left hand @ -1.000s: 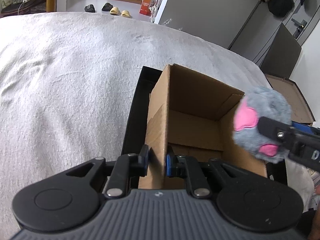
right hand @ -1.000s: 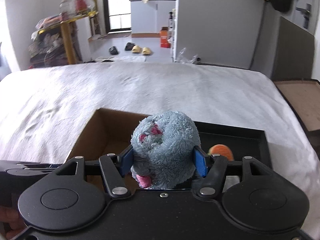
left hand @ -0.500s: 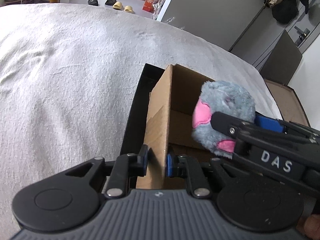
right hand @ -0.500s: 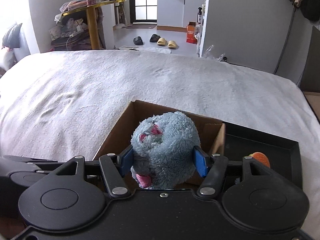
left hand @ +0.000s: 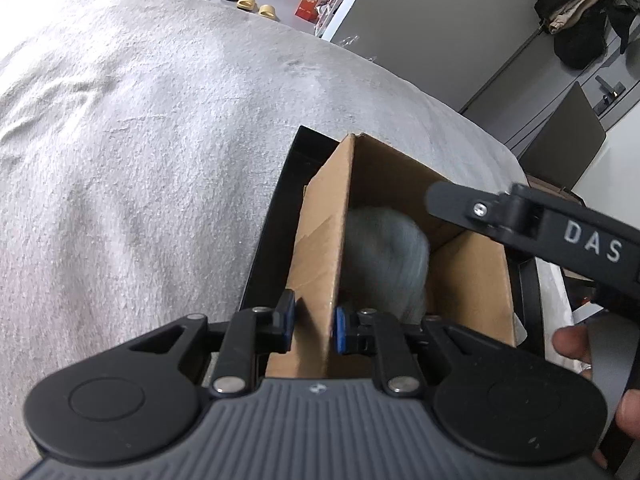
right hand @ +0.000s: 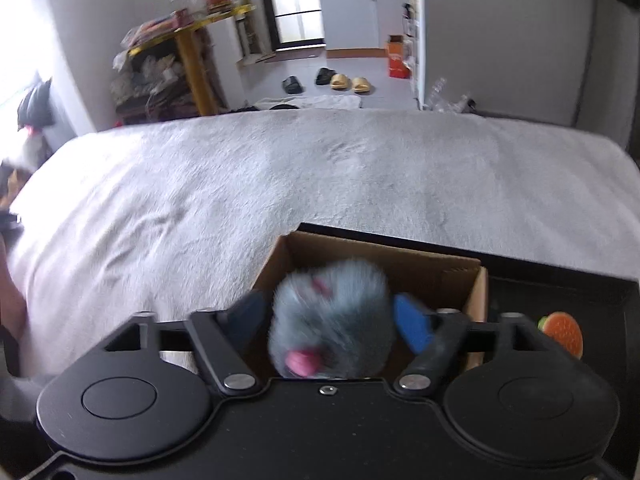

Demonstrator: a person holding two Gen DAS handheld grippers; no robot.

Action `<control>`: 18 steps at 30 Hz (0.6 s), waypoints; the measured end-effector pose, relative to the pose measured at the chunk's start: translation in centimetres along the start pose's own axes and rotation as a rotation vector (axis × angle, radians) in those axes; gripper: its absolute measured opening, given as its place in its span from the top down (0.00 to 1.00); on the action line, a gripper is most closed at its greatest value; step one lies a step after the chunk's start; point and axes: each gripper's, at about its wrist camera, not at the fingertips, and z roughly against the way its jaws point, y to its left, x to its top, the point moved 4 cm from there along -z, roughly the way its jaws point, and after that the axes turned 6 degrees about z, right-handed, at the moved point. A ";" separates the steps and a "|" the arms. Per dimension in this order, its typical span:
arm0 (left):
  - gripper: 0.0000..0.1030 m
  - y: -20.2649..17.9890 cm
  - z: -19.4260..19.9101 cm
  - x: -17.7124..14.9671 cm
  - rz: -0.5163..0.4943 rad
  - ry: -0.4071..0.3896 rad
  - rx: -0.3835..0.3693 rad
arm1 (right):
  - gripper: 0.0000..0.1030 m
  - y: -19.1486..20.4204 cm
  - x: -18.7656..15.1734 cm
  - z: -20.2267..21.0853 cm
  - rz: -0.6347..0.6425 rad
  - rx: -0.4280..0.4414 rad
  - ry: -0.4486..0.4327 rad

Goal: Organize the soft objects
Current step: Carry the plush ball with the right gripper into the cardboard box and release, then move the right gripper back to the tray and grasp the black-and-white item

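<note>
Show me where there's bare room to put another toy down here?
The white blanket left of and beyond the black tray lies bare. The cardboard box is crowded: the grey plush and both grippers are there.

The black right gripper (right hand: 330,320), which a second ago is clamped on the fluffy grey-blue plush toy with pink patches (right hand: 330,318), now has its jaws opening: its blue pads (right hand: 412,328) stand clear of the fur on both sides, with the toy between them. The toy, earlier carried beside and then above the open brown cardboard box (left hand: 472,280), now sits blurred down inside it, below the rim in the left wrist view. In that view the right gripper's black finger (left hand: 460,204) now reaches across over the box's far corner, and a person's fingertips (left hand: 572,344) have come into sight at the right edge.
</note>
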 end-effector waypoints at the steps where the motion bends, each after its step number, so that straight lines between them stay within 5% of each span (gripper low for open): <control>1: 0.83 0.0 0.1 0.0 0.001 -0.003 -0.001 | 0.23 -0.3 0.0 0.1 -0.012 -0.005 -0.006; 10: 0.81 -0.6 0.4 -0.3 -0.045 -0.011 0.031 | 0.23 -2.4 -2.0 2.0 -0.042 -0.055 0.007; 18: 0.44 -1.3 1.3 -1.0 -0.134 -0.031 0.117 | 0.18 -3.8 -4.4 4.8 -0.042 -0.093 -0.010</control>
